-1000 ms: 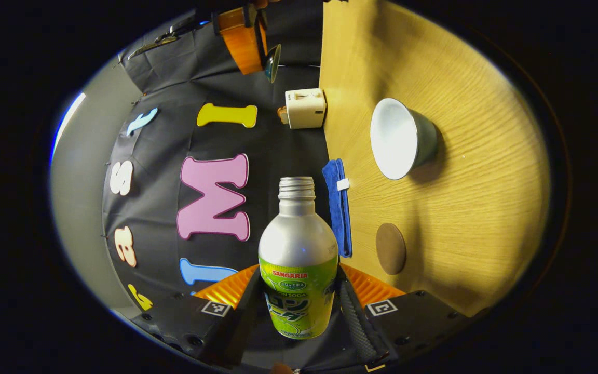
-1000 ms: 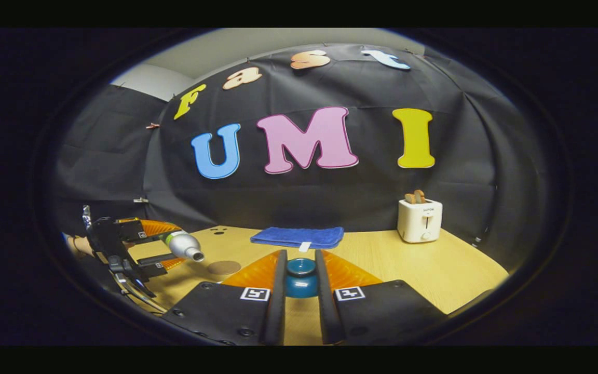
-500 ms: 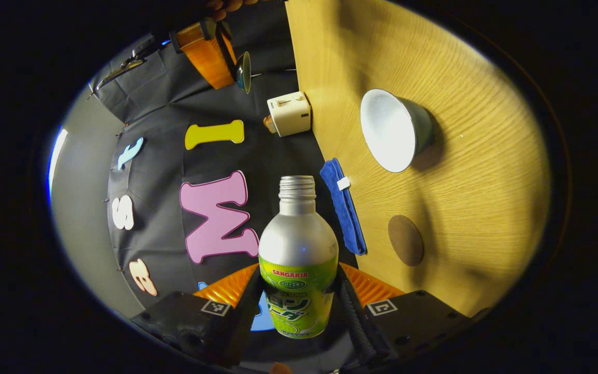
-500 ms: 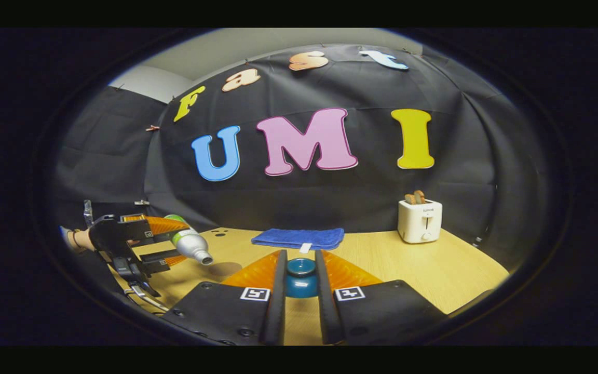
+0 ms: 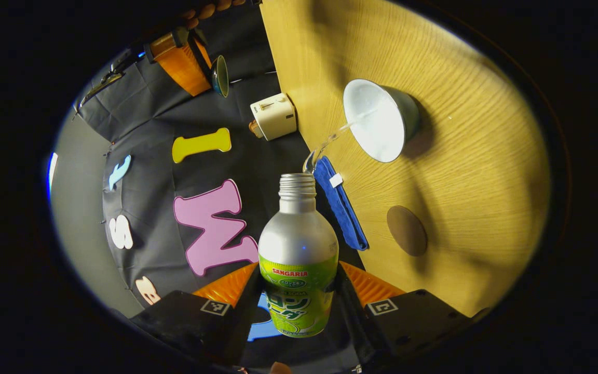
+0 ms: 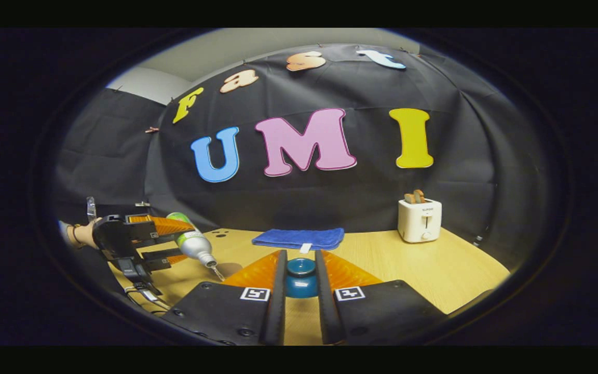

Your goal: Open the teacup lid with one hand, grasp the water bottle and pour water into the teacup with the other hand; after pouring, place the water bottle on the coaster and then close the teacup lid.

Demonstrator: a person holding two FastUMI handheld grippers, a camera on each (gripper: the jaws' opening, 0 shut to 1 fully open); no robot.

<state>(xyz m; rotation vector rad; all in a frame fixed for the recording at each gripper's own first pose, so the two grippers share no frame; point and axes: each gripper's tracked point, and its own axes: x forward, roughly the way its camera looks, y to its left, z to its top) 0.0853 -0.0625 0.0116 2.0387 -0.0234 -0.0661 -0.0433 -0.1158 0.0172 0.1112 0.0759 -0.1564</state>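
Water bottle (image 5: pixel 298 259), a silver metal one with a green label and no cap, is clamped around its body between both fingers of the left gripper (image 5: pixel 299 306). It is tipped well over, mouth pointing toward the teacup (image 5: pixel 379 119), so that a thin clear stream of water (image 5: pixel 330 140) arcs from the neck into the cup's white inside. The cup stands open on the wooden table (image 5: pixel 475 171).

In the right gripper view, the right gripper (image 6: pixel 300 283) holds the dark teal teacup lid (image 6: pixel 300 278) pinched between its two fingers, lifted and kept off to one side, probably so the cup's mouth is free for pouring. From there the left gripper (image 6: pixel 174 241) appears at the far left, bottle (image 6: pixel 195 244) slanting downward with water leaving its mouth.

A round brown coaster (image 5: pixel 407 230) lies bare on the table near the cup, apart from it, ready to take the bottle. A folded blue cloth (image 5: pixel 341 205) lies at the table's back edge, and a small white toaster (image 5: pixel 273 116) stands further along.

Judging by this, pouring is under way; setting the bottle down and closing the lid remain.
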